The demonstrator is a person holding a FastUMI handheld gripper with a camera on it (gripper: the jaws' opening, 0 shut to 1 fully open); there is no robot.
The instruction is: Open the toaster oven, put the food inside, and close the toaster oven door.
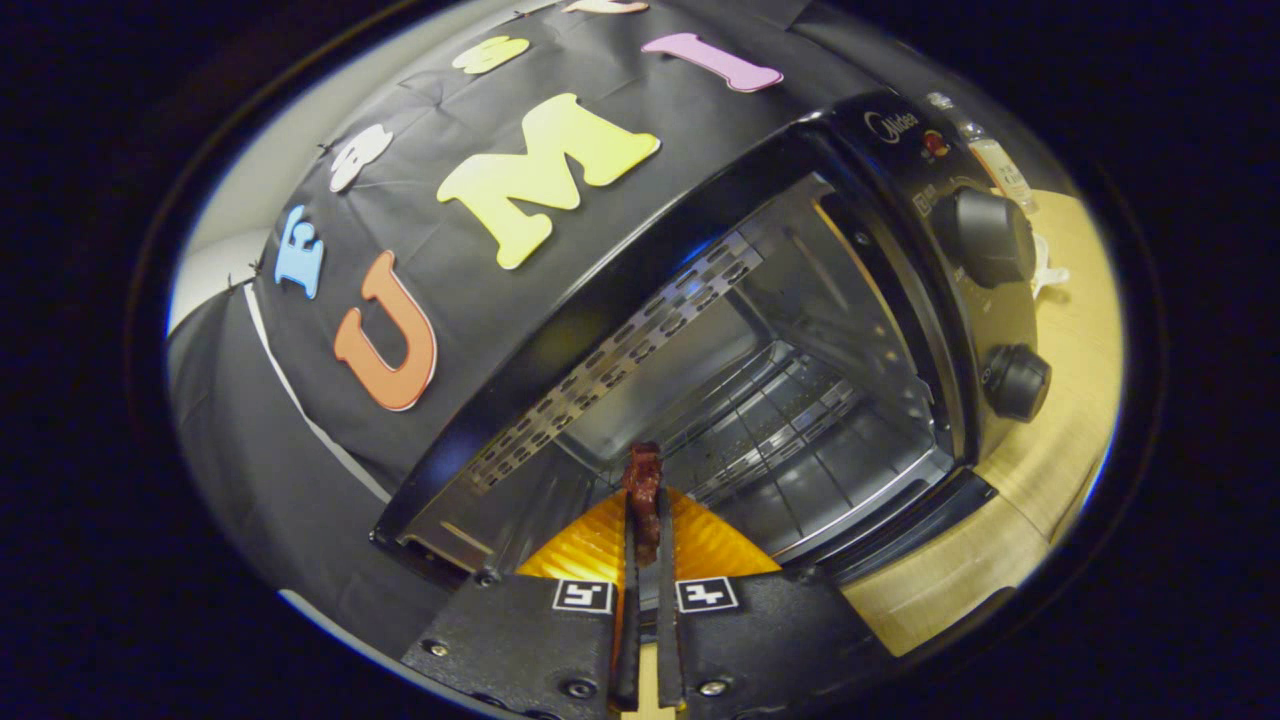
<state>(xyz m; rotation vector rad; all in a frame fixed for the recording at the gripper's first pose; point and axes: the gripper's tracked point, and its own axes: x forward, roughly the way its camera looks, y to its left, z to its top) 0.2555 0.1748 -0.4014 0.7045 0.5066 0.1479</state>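
Note:
The black toaster oven [900, 150] stands open just ahead of me, its metal cavity and wire rack [790, 430] in plain sight. Its door [890, 540] is folded down along the lower edge of the opening. My gripper [646, 515] is shut on a dark red strip of food [642, 480], which sticks out past the fingertips. The food hangs at the mouth of the oven, in front of the rack and not touching it. Two black knobs [985, 235] [1015, 380] sit on the oven's control panel beside the opening.
The oven rests on a light wooden table [1070, 400], with bare tabletop beside the control panel. A small clear bottle [1000, 165] stands behind the oven near the panel. Black cloth [330, 480] hangs as the booth's wall behind and beside the oven.

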